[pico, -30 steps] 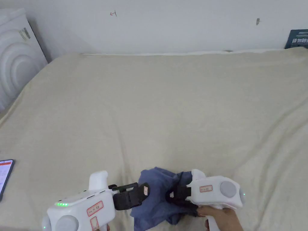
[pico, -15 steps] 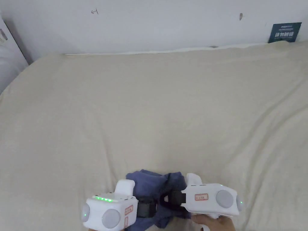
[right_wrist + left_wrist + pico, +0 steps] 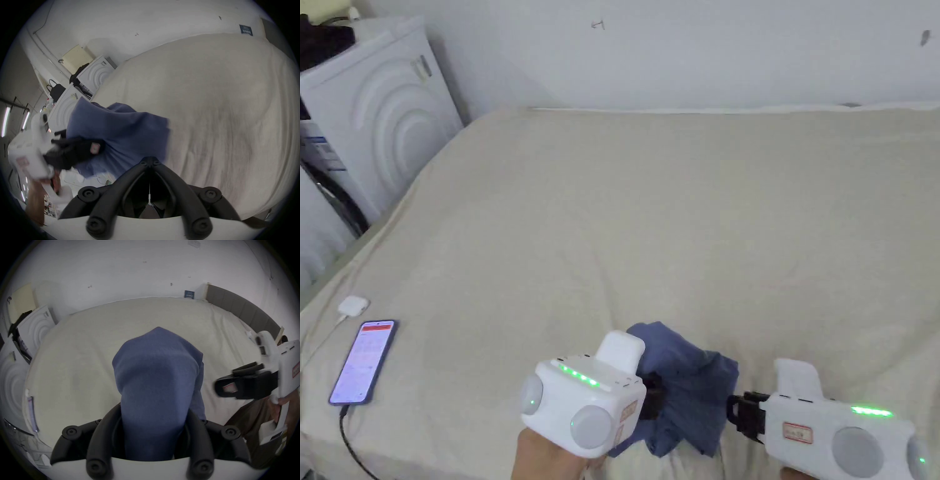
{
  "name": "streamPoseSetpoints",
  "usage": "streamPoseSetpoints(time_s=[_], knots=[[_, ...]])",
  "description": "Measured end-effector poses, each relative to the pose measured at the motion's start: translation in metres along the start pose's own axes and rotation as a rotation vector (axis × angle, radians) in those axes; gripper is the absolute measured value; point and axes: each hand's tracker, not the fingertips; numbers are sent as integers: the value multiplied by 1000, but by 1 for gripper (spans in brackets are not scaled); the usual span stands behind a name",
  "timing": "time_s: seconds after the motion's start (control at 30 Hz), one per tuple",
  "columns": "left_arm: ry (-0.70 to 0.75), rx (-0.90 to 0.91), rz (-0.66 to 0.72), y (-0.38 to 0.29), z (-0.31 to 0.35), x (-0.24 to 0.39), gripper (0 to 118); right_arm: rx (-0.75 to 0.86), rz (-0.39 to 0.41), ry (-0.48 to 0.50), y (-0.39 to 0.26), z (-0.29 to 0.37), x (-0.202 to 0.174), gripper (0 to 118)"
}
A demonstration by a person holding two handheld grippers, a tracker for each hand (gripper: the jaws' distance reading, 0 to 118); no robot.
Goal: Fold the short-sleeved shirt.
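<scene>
The cream bed carries the bunched blue shirt at its near edge. The left gripper has both jaws clamped on a thick wad of it; the right gripper sits just beside the cloth, jaws pressed together and empty. Gripped in a wad, layers may slip or stay tangled when lifted

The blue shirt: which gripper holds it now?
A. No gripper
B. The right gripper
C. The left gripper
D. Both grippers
C: in the left gripper view the blue shirt runs between the jaws of the left gripper, while the right gripper is shut on nothing.
</scene>
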Motion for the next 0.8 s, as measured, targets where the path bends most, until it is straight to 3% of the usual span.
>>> streamPoseSetpoints(time_s=[0.2, 0.27, 0.4, 0.43, 0.5, 0.53, 0.6, 0.67, 0.73, 0.8], knots=[[141, -147, -15, -1, -13, -160, 36, 33, 35, 12, 8, 8, -32, 1], [187, -242, 40, -3, -22, -212, 36, 47, 53, 19, 9, 13, -39, 1], [425, -324, -56, -7, -32, -268, 37, 63, 72, -15, 9, 25, -43, 1], [467, -350, -45, -11, -34, -280, 44, 69, 56, -8, 9, 28, -41, 1], [455, -308, 105, -23, -25, -281, 106, 75, 33, -22, 9, 31, -38, 1], [532, -294, 124, -27, -22, -280, 118, 86, 23, -45, 9, 31, -37, 1], [574, -201, 132, -33, -4, -274, 118, 87, 25, -58, 8, 32, -33, 1], [505, -214, 219, -42, 7, -269, 118, 77, 46, -83, 7, 36, -30, 1], [577, -172, 158, -34, 29, -264, 118, 76, 77, -109, 4, 45, -26, 1], [562, -75, 140, -24, 54, -248, 118, 101, 110, -235, 6, 57, -26, 1]])
